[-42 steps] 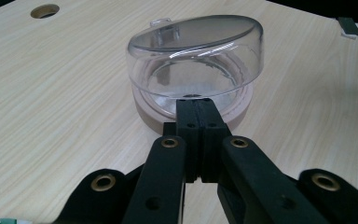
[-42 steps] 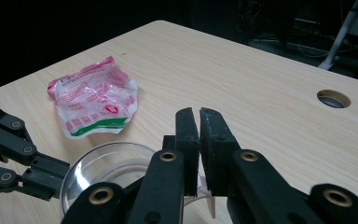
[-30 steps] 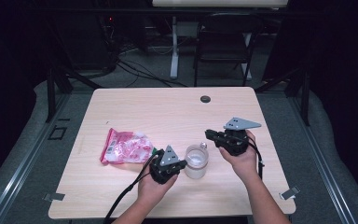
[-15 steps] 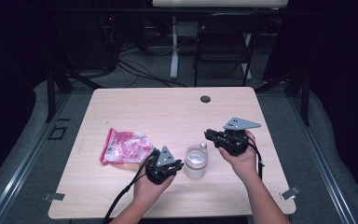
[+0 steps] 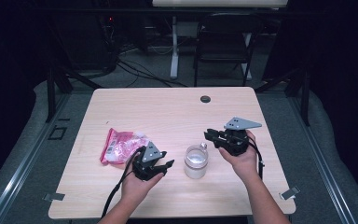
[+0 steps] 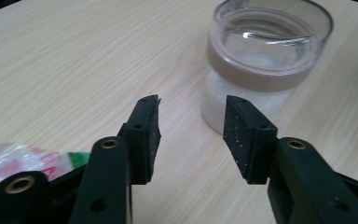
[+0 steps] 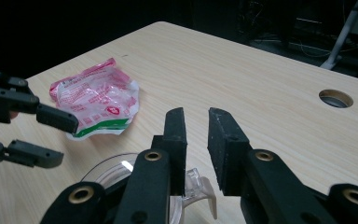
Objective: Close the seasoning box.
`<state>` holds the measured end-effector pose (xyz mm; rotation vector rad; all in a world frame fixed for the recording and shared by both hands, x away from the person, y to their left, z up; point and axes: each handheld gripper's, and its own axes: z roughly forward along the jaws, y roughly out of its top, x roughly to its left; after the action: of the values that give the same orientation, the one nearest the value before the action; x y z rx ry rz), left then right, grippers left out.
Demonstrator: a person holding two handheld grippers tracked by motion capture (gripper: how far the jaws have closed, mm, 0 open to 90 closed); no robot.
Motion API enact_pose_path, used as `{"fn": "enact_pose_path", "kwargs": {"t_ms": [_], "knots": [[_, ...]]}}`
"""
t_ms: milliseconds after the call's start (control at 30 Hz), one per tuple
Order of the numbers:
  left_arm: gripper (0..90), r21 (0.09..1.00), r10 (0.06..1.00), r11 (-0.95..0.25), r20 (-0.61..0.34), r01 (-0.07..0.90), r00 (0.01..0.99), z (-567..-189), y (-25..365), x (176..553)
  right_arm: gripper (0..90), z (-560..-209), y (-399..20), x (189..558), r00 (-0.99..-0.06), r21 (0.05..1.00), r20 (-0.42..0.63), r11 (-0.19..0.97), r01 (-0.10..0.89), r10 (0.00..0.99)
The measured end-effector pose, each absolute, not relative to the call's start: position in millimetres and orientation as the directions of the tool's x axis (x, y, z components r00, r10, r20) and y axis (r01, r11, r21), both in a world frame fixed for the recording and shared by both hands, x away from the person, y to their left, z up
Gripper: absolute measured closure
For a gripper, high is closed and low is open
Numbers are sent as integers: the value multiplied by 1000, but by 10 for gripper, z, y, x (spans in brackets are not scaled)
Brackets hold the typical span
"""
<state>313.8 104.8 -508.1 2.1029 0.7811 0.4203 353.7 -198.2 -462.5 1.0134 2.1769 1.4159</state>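
Clear jar (image 5: 196, 161) between my two sets of fingers, nothing gripped yet.

The jar stands upright on the worktop (image 5: 168, 112), at about 3 o'clock from my left fingers (image 5: 164, 165) and 8 o'clock from my right fingers (image 5: 209, 134). Both sets have just been opening and stand apart on air. I judge the jar rigid, smooth and slippery, light with its white powder low inside; I would take it across the body below the brown band (image 6: 265, 77), or by the clasp (image 7: 200, 186) at the rim. My right fingers cut off most of the jar. The pink packet's (image 5: 121, 144) print is unreadable.
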Motion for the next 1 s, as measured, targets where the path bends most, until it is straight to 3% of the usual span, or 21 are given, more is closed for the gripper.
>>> {"fn": "enact_pose_path", "kwargs": {"t_ms": [167, 400, 1000], "knots": [[486, 813, 699, -433, 29, 390, 714, -5026, 1237, 3159, 755, -4624, -1983, 3538, -683, 896, 89, 241, 373, 725], [468, 809, 743, -428, 61, 402, 667, -4978, 1533, 3143, 733, -4620, -1985, 3534, -680, 897, 92, 236, 373, 727], [433, 822, 839, -327, 25, 467, 543, -5185, 2289, 3009, 686, -4620, -1974, 3531, -682, 897, 91, 237, 373, 726]]}}
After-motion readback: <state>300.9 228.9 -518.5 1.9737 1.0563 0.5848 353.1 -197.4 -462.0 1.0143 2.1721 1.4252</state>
